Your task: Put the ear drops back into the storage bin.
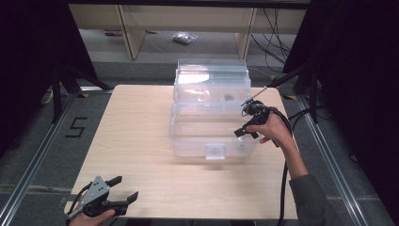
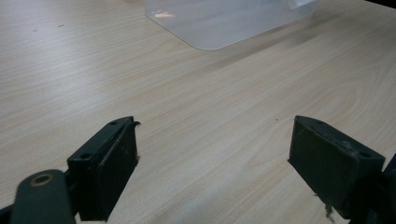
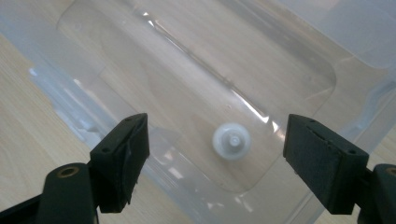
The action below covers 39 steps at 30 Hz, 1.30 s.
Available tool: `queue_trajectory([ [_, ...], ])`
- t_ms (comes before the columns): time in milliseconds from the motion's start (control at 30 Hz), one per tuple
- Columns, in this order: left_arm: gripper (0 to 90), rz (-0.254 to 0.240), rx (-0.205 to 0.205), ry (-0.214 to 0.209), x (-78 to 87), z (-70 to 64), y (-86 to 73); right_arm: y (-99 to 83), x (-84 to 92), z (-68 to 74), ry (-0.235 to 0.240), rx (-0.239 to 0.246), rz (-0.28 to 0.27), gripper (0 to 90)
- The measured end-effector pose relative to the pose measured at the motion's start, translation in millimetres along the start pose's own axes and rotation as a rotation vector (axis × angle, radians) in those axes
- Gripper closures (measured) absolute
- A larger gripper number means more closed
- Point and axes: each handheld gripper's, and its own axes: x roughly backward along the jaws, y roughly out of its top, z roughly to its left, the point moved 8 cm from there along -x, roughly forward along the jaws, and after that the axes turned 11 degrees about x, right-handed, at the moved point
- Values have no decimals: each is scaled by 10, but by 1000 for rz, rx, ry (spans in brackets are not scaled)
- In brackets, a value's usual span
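Item: small white cap (image 3: 231, 141), lying flat on the floor of the clear bin (image 1: 188, 141), on the desk (image 1: 136, 155).
Handling: likely light, stiff, slippery; best pinched across its rim.
My right hand-held gripper (image 1: 246, 132): jaws wide apart, empty, pointing down into the bin above the cap.
My left hand-held gripper (image 1: 123, 189): gaping, empty, low over the desk's near edge.

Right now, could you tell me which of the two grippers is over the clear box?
The right gripper, held open above the clear box; the left gripper sits at the table's near edge.
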Motion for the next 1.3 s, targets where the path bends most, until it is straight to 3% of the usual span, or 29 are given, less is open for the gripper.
queue_trajectory([
  [333, 147, -10, 22, -3, -3, 11, 5, -24, 78, 149, -2, -2, -66, 236],
  [1300, 147, -8, 21, 1, 6, 14, 12, -191, 362, 418, -25, 7, -151, 227],
])
